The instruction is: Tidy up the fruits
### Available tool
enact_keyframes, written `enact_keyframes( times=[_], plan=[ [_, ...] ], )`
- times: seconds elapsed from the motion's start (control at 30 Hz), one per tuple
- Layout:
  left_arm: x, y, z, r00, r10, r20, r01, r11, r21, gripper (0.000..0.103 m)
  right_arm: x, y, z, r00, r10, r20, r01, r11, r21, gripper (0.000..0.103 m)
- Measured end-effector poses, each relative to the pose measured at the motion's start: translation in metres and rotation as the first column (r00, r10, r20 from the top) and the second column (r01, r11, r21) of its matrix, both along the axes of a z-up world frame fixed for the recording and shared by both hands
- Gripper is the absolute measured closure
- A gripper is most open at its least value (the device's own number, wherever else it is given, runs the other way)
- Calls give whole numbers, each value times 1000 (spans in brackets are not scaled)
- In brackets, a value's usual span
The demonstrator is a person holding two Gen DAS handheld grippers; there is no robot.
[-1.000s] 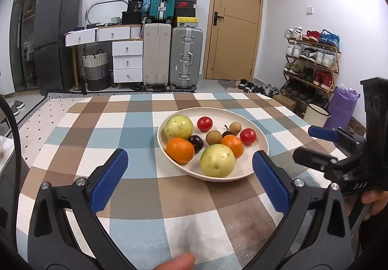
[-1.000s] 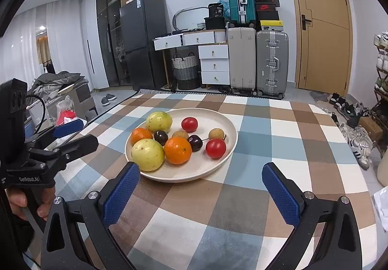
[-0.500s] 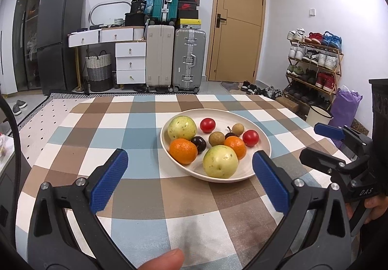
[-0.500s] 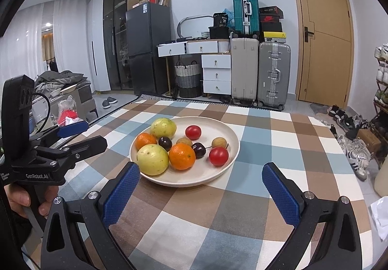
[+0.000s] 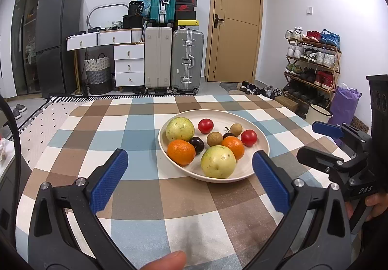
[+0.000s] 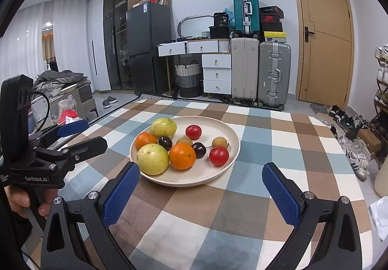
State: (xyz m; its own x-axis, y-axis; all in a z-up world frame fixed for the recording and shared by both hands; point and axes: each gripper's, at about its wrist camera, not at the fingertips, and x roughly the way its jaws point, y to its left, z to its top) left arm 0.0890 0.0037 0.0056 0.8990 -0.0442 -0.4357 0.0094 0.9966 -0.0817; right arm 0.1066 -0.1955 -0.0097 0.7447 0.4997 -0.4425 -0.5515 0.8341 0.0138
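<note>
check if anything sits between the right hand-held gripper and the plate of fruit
Nothing visible does. The right hand-held gripper is open, with only bare checkered tablecloth between it and the plate. The left hand-held gripper, also open, is off to the side.

Cream plate (image 6: 225, 168); two yellow-green speckled fruits (image 6: 152, 159), two oranges (image 6: 182, 156), two red tomatoes (image 6: 219, 155), dark cherries (image 6: 165, 142). Checked brown, blue and white tablecloth (image 6: 278, 148). Blue textured gripper pads (image 6: 121, 193), black frames.
</note>
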Motion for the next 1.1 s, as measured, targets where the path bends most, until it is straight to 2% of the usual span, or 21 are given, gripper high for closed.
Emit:
enact_keyframes(
  times=[1.1],
  plan=[
    [-1,-2,0,1000,-4,5,4,1000,1,1,0,0,-1,1000,1,-6,-1,1000,-1,0]
  ],
)
